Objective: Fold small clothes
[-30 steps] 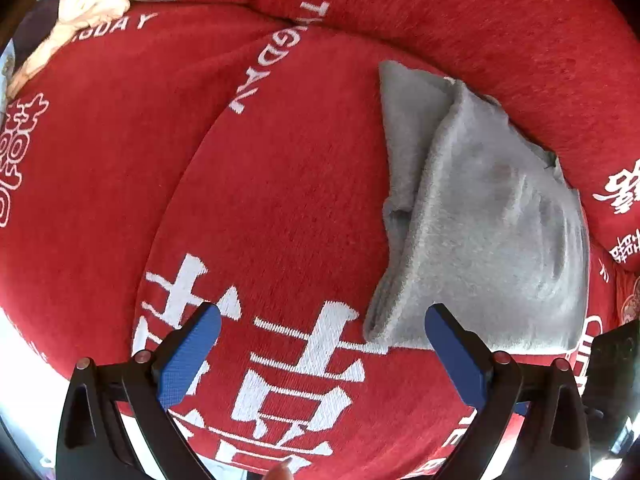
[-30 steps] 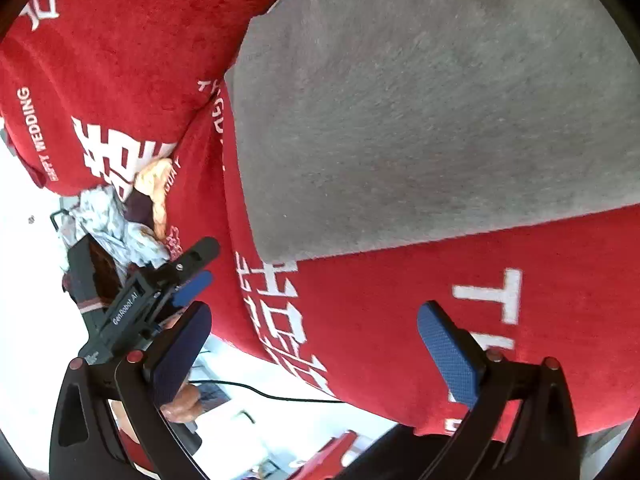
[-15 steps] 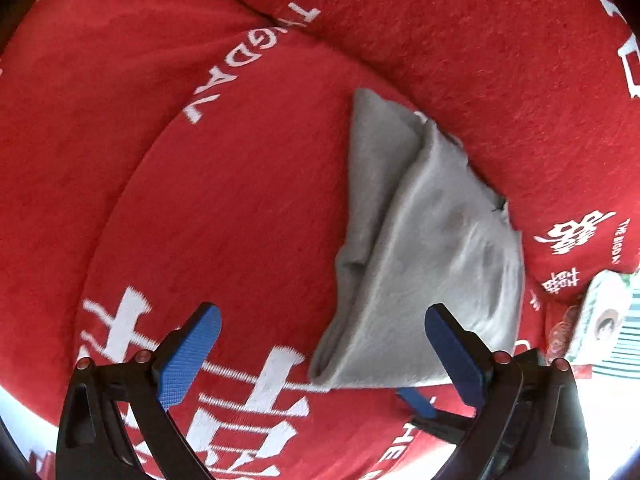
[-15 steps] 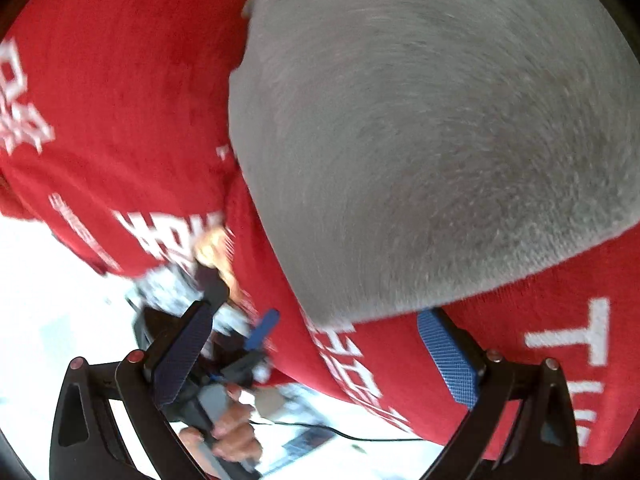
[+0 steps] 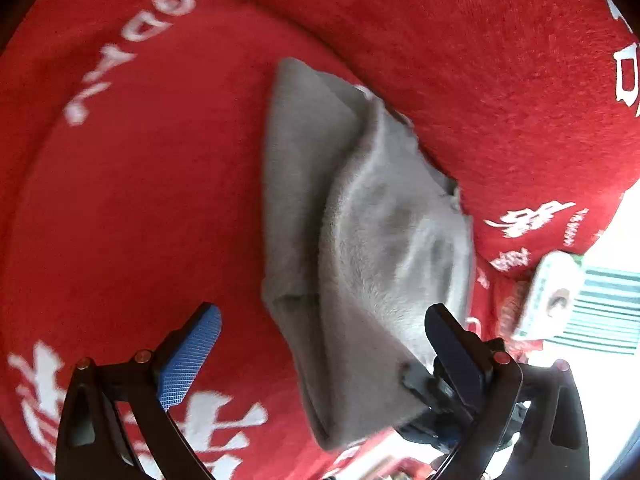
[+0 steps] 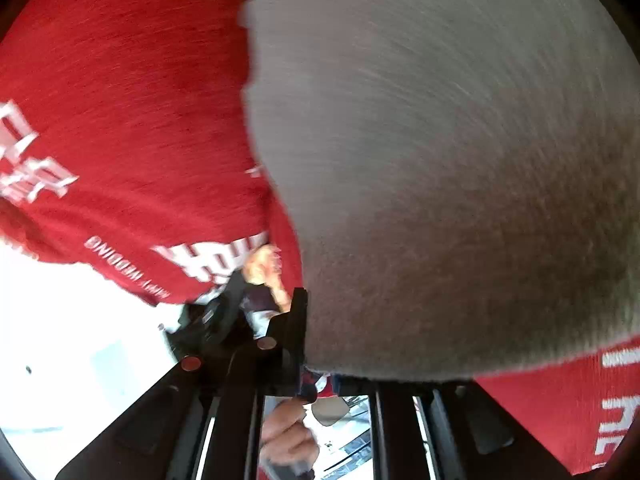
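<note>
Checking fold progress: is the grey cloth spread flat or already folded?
Folded: the grey cloth lies doubled on the red blanket, one layer overlapping another, with stacked edges at its near corner.

Grey garment [image 5: 372, 248] at centre frame: soft, matt, fleecy cloth with a brushed nap. Beneath it, the red cover [image 5: 132, 208] is coarser knitted fabric, matt, with white woven lettering. Lower left, the left gripper [image 5: 320, 352] shows matt black plastic and ribbed blue rubbery pads.
</note>
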